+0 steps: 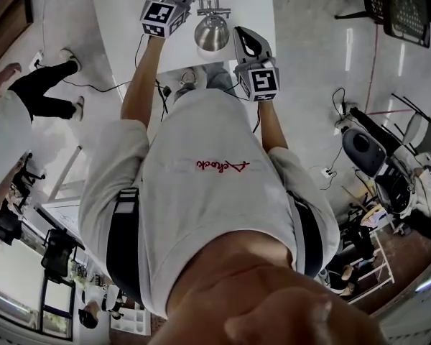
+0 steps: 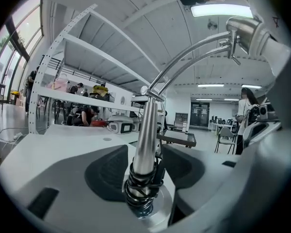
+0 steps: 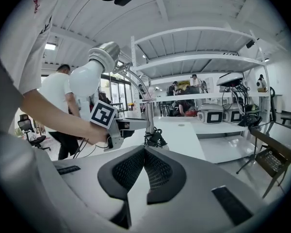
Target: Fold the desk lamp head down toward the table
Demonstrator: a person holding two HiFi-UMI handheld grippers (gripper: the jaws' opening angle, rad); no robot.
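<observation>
The lamp head hangs at the end of a curved arm that arches from the top of the upright stem; the stem stands on the white desk, between the parted jaws of the left tool, low by the coiled cord, with a gap at either pad, so nothing is clamped; from this tool the head lies high and off to the right; the right tool, jaws together and empty, is the nearer one, with the head above it and to its left, apart from it; pressing the head down looks like its job.
</observation>
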